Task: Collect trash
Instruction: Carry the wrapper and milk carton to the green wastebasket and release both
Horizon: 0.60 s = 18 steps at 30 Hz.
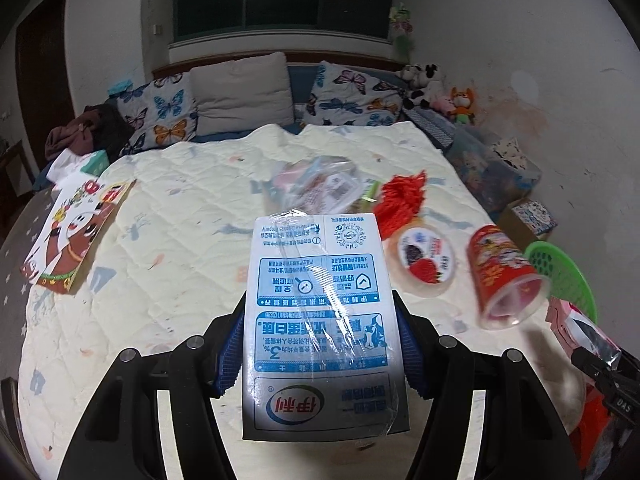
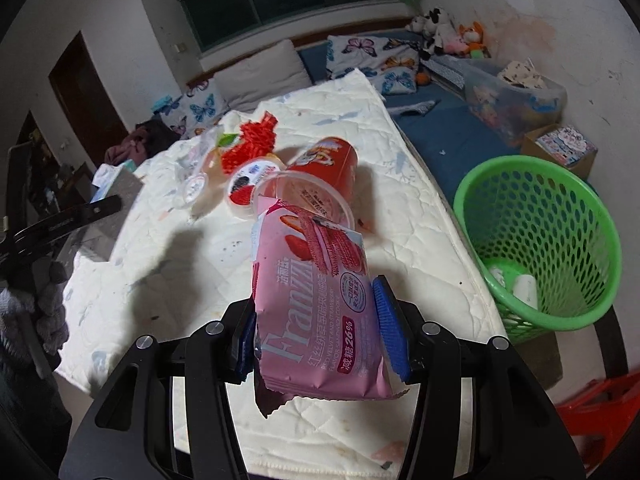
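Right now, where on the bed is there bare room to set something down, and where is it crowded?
The quilt lies bare between the picture book and the milk carton, up to the pillows. It is crowded on the basket side: red cup, round tub, red tassels, plastic bag.

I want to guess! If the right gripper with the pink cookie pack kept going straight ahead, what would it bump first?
Probably the red cup lying on the bed: the pack in the right gripper points right at its open mouth. Depth is unclear.
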Tool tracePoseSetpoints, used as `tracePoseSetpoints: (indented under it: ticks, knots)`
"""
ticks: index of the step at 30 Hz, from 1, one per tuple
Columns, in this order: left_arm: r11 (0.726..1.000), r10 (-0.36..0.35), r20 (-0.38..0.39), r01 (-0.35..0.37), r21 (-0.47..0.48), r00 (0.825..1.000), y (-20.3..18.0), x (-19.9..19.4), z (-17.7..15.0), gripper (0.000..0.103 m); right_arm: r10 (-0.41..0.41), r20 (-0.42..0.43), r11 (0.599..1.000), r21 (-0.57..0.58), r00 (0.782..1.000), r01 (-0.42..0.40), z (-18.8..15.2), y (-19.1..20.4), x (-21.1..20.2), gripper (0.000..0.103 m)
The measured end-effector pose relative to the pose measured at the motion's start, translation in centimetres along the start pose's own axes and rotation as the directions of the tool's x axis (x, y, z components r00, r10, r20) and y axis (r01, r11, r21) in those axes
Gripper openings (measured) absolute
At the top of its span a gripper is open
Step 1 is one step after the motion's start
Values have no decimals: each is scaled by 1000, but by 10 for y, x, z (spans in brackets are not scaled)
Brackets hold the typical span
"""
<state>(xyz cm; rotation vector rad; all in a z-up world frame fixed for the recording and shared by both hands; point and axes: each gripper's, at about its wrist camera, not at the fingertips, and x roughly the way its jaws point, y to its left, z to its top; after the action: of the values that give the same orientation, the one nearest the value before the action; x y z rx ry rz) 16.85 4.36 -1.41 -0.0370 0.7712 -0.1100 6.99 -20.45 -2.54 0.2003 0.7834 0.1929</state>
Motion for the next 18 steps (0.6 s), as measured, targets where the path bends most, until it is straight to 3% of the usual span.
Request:
tracePoseSetpoints:
  ticks: [6, 10, 18]
  knots:
    - [998, -40, 26, 39, 53, 999, -34, -9, 11, 62, -30, 57, 999, 15, 998, 29, 8, -15, -20, 52]
    - [994, -79, 38, 76, 74, 996, -57, -14, 18, 62, -93, 78, 995, 31, 993, 90, 13, -37, -25, 52]
    - [981, -155, 54, 147, 129, 987, -105, -19, 33, 62, -254, 31, 964, 94, 967, 250, 25, -122, -15, 52]
